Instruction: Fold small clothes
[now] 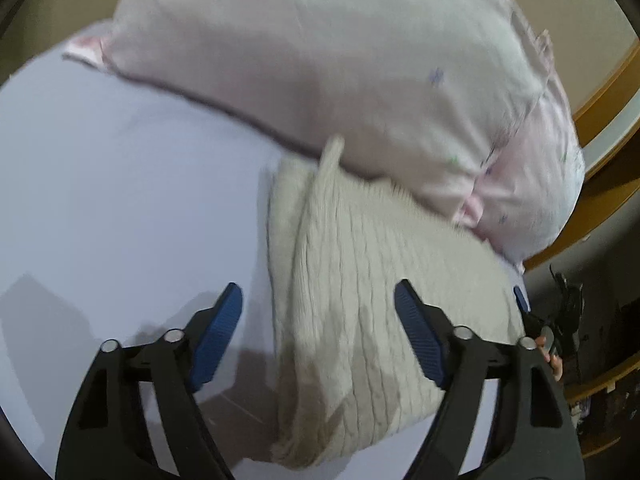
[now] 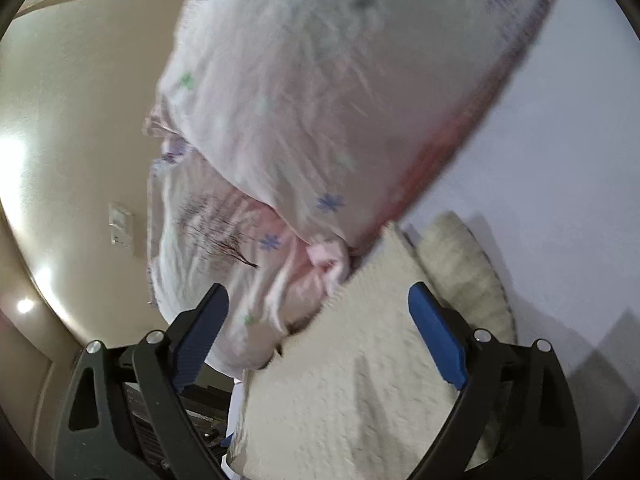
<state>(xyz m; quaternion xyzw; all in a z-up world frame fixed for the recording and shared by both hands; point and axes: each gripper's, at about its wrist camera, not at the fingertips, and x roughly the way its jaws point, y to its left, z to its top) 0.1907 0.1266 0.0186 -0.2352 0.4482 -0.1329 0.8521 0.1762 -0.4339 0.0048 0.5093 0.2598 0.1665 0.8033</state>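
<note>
Left wrist view: left gripper (image 1: 319, 334) fingers spread wide, nothing pinched, hovering over a cream cable-knit sweater (image 1: 360, 300) lying folded on the pale lavender bed sheet (image 1: 120, 200). Sweater's far edge is tucked against a pink floral pillow (image 1: 340, 72).

Right wrist view: right gripper (image 2: 318, 334) fingers also spread, empty, above the sweater (image 2: 352, 380); pillow (image 2: 320, 100) just beyond; beige wall (image 2: 80, 120) left. Motion blur.

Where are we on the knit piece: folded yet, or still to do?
Partly: the cream knit garment lies on the sheet with one fold showing, its top against the pillow. Nothing's in hand; left hand-held gripper and right hand-held gripper are open. Remaining folds unclear.
</note>
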